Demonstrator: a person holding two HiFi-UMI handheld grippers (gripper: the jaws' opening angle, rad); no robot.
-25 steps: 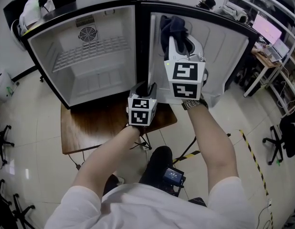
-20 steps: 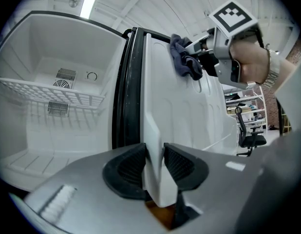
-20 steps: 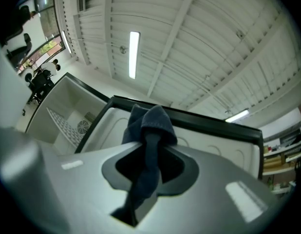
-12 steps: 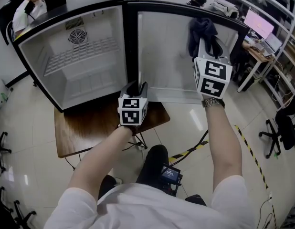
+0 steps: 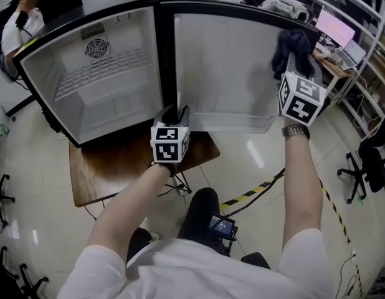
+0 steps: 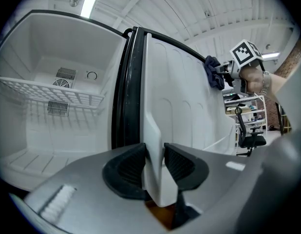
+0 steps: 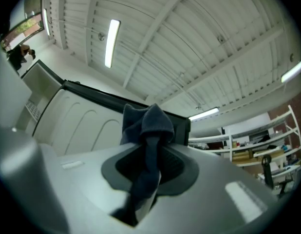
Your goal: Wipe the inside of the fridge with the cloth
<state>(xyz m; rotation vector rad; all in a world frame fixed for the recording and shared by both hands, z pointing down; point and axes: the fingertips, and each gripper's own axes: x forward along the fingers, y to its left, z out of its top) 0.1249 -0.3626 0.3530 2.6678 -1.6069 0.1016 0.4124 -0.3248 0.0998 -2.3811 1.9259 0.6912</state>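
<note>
A small fridge (image 5: pixel 86 114) stands open on a wooden table (image 5: pixel 105 173), with a wire shelf (image 5: pixel 102 67) across its white cavity. The fridge's door (image 5: pixel 223 67) is swung wide, its pale inner lining facing the person. The left gripper (image 6: pixel 154 167) is clamped on a white ridge of that lining, low on the door near the fridge's hinge. The right gripper (image 7: pixel 148 162) is raised at the door's top corner farthest from the hinge. Its jaws pinch a dark blue cloth (image 7: pixel 145 123), which bunches above them against the door's inner face.
</note>
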